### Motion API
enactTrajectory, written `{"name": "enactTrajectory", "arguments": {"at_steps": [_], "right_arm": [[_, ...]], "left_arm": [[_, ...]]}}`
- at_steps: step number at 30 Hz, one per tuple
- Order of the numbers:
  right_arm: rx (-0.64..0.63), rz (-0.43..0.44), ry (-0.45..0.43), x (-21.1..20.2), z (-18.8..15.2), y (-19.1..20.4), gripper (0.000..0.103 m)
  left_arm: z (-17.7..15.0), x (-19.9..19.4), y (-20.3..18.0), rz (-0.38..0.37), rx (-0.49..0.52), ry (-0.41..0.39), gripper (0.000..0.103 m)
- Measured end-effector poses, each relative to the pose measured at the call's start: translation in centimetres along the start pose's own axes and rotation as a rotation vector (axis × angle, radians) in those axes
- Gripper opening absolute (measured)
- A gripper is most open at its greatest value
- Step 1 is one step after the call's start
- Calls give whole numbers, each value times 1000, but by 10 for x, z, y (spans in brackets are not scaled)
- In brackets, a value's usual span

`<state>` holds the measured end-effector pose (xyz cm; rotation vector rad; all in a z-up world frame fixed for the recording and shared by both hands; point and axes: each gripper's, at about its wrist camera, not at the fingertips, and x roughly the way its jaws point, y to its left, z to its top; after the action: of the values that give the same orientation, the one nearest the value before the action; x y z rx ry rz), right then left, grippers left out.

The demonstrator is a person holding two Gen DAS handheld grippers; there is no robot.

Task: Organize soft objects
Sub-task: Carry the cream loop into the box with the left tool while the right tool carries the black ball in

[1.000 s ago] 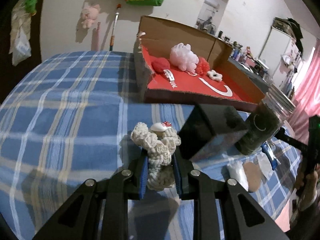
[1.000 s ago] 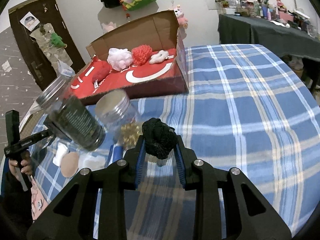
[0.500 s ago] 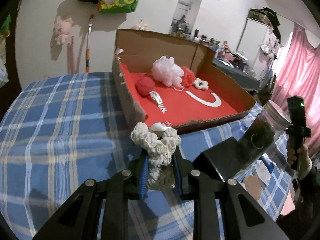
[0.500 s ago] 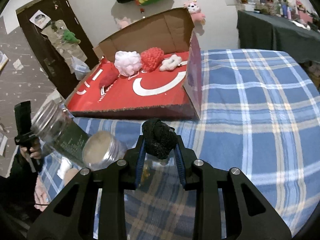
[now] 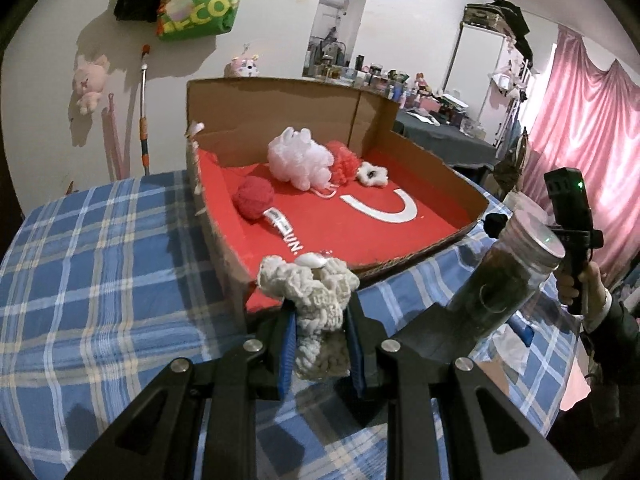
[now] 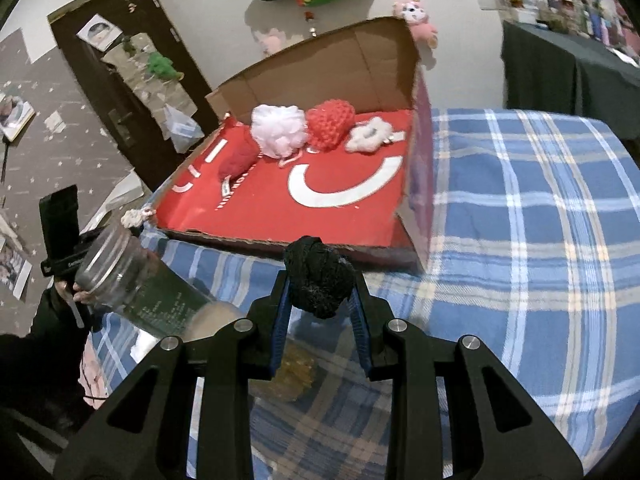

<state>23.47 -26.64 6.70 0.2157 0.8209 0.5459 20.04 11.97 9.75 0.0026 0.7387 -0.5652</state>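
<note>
My left gripper [image 5: 318, 320] is shut on a cream crocheted scrunchie [image 5: 316, 292] and holds it just in front of the near corner of the red cardboard box [image 5: 400, 236]. My right gripper [image 6: 318, 304] is shut on a black knitted scrunchie [image 6: 320, 280], held above the table before the box's front edge [image 6: 280, 240]. Inside the box lie a white bath pouf [image 5: 300, 156], a red yarn ball [image 5: 254, 198], a red knitted piece [image 6: 330, 122] and a small white crocheted flower [image 6: 370, 134].
The blue plaid tablecloth [image 6: 520, 220] covers the table. A glass jar with dark contents [image 5: 504, 276] stands near the box; it also shows in the right wrist view [image 6: 136, 280]. Small pads and a gold item [image 6: 296, 368] lie below the right gripper.
Both grippers have moved closer to the box, each still holding its scrunchie. The box now looms larger in both views.
</note>
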Motion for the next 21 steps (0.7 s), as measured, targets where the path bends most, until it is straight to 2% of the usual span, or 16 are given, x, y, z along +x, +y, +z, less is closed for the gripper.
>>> {"name": "enactTrajectory", "arguments": {"at_steps": [10,16,19,21], "right_arm": [[-80,15,24,17,37,23,27],[-122,9,72,46,75,38,27],[-146,-20,107,64,90,42,27],[-171,-48,134,78,101,44,27]], "left_arm": [[41,17,-23,-28,54,10,24],[77,59,-38,-11,72,99,24],[91,82,-42,-5,63,156,24],[97,96,-43,26,70,184,24]]}}
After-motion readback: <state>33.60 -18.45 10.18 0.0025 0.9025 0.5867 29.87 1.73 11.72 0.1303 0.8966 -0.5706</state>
